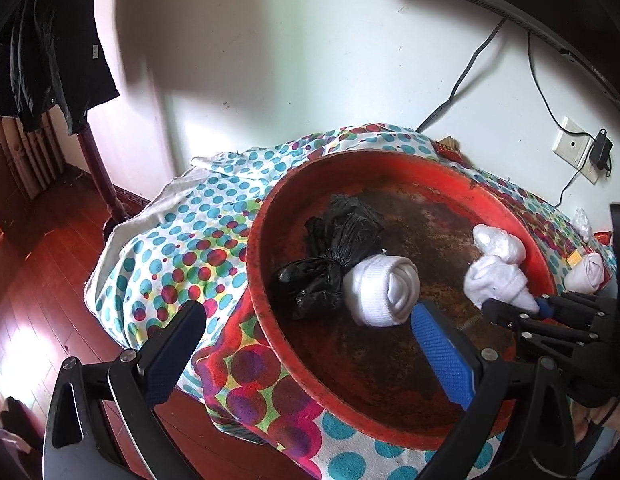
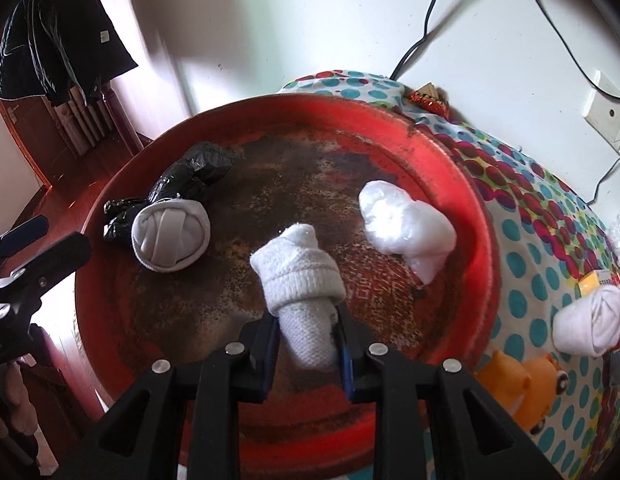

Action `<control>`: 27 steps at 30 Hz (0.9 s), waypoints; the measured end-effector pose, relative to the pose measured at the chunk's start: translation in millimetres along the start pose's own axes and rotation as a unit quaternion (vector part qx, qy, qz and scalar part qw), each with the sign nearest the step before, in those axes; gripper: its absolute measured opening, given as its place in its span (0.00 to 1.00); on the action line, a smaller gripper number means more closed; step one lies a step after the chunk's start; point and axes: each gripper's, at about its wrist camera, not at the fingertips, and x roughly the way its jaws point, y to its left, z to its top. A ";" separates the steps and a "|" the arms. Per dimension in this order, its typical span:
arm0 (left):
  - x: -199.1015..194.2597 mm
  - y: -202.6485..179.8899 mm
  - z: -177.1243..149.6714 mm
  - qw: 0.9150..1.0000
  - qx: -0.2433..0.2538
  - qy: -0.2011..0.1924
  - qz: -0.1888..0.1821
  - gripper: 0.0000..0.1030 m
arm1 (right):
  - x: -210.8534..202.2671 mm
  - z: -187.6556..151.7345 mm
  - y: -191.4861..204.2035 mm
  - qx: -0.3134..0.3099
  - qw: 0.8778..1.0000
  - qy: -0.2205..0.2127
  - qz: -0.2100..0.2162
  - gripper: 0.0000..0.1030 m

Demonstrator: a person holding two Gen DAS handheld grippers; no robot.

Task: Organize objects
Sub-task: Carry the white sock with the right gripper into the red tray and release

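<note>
A large red basin [image 1: 269,216] [image 2: 462,168] sits on a polka-dot cloth. In it lie a black plastic bag bundle [image 1: 330,256] [image 2: 181,184], a rolled white sock [image 1: 382,290] [image 2: 169,236] next to it, and a white plastic bag bundle [image 1: 498,242] [image 2: 406,226]. My right gripper [image 2: 307,340] [image 1: 538,306] is shut on another rolled white sock [image 2: 301,276] [image 1: 498,280] over the basin. My left gripper [image 1: 310,328] is open and empty over the basin's near-left rim, close to the first sock.
Outside the basin on the cloth [image 1: 181,240] at right lie a third rolled white sock [image 2: 590,320] [image 1: 586,274], an orange toy [image 2: 526,384] and a yellow packet [image 2: 590,280]. A wall with cables and a socket [image 1: 574,148] stands behind. A wooden floor [image 1: 37,280] lies at left.
</note>
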 end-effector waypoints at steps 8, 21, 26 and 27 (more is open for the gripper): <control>2.9 -3.3 -1.0 1.000 0.008 0.003 0.002 0.99 | 20.0 13.7 2.1 0.004 1.000 0.010 0.000 0.24; 5.9 -11.9 -3.9 1.000 0.031 0.004 0.005 0.99 | 13.3 11.6 -9.1 0.025 1.000 -0.004 0.006 0.33; 5.2 -18.5 -4.8 0.999 0.041 0.004 -0.007 0.99 | -16.6 6.9 -18.7 0.039 0.999 -0.029 0.012 0.35; 5.7 -20.2 -5.5 0.999 0.044 0.005 -0.007 0.99 | -24.3 6.0 -22.1 0.042 0.998 -0.035 0.011 0.36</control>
